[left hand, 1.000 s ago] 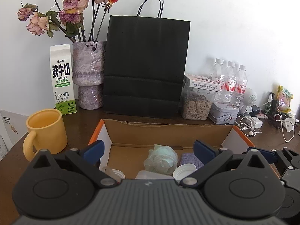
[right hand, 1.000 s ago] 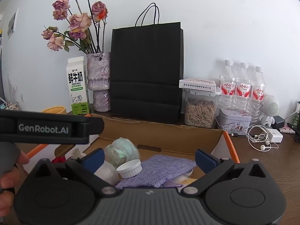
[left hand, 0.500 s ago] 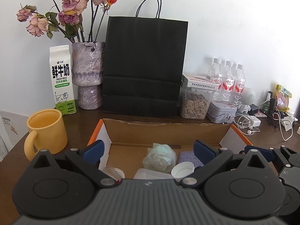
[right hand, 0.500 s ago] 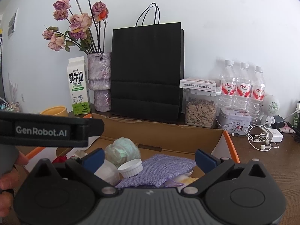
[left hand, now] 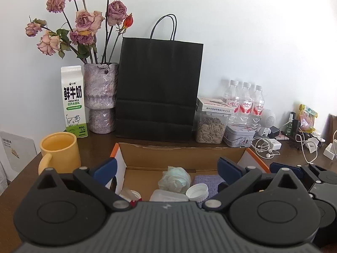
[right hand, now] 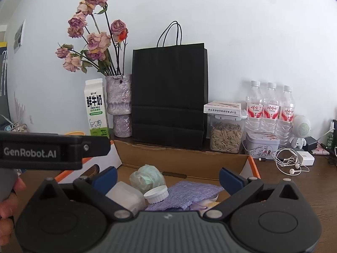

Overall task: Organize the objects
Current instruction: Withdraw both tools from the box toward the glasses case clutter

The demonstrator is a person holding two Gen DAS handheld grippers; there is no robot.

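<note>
An open cardboard box (left hand: 183, 156) with orange edges lies on the dark wooden table in front of both grippers. Inside are a clear bag of pale green stuff (left hand: 173, 179), a white cap (left hand: 198, 190), a purple cloth (left hand: 207, 180), a clear plastic container (left hand: 168, 196) and a small white-capped bottle (left hand: 130, 195). My left gripper (left hand: 166, 168) hovers open over the box's near side, holding nothing. My right gripper (right hand: 168, 178) is also open and empty above the cloth (right hand: 189, 196), the cap (right hand: 157, 194) and the bag (right hand: 147, 177).
Along the wall stand a milk carton (left hand: 73, 101), a vase of dried roses (left hand: 101, 97), a black paper bag (left hand: 158, 88), a seed jar (left hand: 210, 128), a tin (left hand: 239, 136) and water bottles (left hand: 244, 103). A yellow mug (left hand: 60, 151) sits left; cables (left hand: 267, 147) lie right.
Both views have shifted so the bag, vase and bottles sit lower in frame and look slightly smaller. Both grippers stay open and empty; the box contents have not moved.
</note>
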